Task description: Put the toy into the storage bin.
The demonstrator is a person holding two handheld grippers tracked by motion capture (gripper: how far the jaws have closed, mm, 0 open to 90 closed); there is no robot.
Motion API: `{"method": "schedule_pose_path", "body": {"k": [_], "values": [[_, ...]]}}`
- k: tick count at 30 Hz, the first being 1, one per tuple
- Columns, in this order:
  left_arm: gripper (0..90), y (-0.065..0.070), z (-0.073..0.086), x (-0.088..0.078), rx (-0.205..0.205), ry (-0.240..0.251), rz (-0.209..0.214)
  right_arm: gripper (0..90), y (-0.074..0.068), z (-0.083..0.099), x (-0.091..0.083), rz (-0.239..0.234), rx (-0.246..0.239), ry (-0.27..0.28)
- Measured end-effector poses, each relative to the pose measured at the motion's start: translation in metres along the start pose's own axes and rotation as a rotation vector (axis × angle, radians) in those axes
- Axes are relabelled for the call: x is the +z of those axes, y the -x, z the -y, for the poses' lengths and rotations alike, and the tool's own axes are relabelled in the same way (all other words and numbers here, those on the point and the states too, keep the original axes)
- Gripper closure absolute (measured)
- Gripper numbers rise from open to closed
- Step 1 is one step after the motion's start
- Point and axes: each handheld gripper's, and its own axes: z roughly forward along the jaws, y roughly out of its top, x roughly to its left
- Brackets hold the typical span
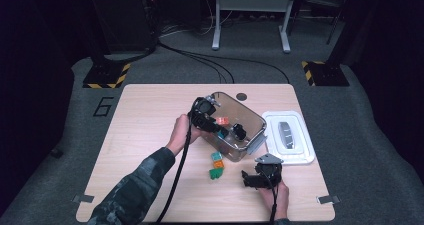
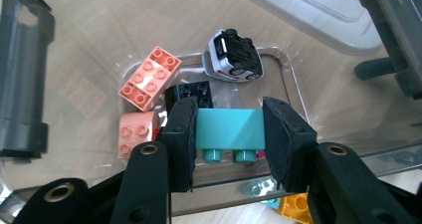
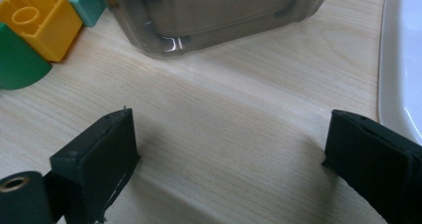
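The left gripper (image 2: 228, 134) pinches a teal brick (image 2: 229, 129) between its pads, studs toward the camera, held over the clear plastic bin (image 1: 255, 122) near the table's middle; pink bricks (image 2: 149, 78) and an overturned toy car (image 2: 234, 55) lie on the bin floor below. The left hand (image 1: 179, 131) reaches in over the bin's near-left wall. The right gripper (image 3: 229, 149), jaws spread wide, rests low over bare table (image 3: 239, 99) near the front edge, between loose bricks (image 1: 216, 165) and the white lid (image 1: 290, 137).

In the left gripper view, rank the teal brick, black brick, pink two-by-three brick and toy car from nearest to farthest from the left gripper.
1. Teal brick, clamped between the left gripper pads.
2. Black brick, just behind it.
3. Pink two-by-three brick, upper left.
4. Toy car, overturned at the far end of the box.
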Motion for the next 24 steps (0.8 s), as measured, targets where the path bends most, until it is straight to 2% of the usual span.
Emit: {"method": "schedule_pose_path", "body": {"k": [6, 10, 15, 24], "values": [[56.2, -0.001, 0.002, 0.001, -0.010, -0.013, 0.015, 5.3, 0.000, 0.000, 0.000, 0.001, -0.001, 0.000], [45.1, -0.002, 0.003, -0.001, -0.017, -0.006, 0.000, 5.3, 0.000, 0.000, 0.000, 0.001, 0.000, 0.000], [32.4, 0.001, 0.007, -0.012, -0.019, 0.036, -0.007, 5.3, 0.000, 0.000, 0.000, 0.002, 0.000, 0.001], [23.1, 0.004, 0.025, -0.037, -0.021, 0.105, -0.025, 5.3, 0.000, 0.000, 0.000, 0.002, 0.000, 0.001]]}}
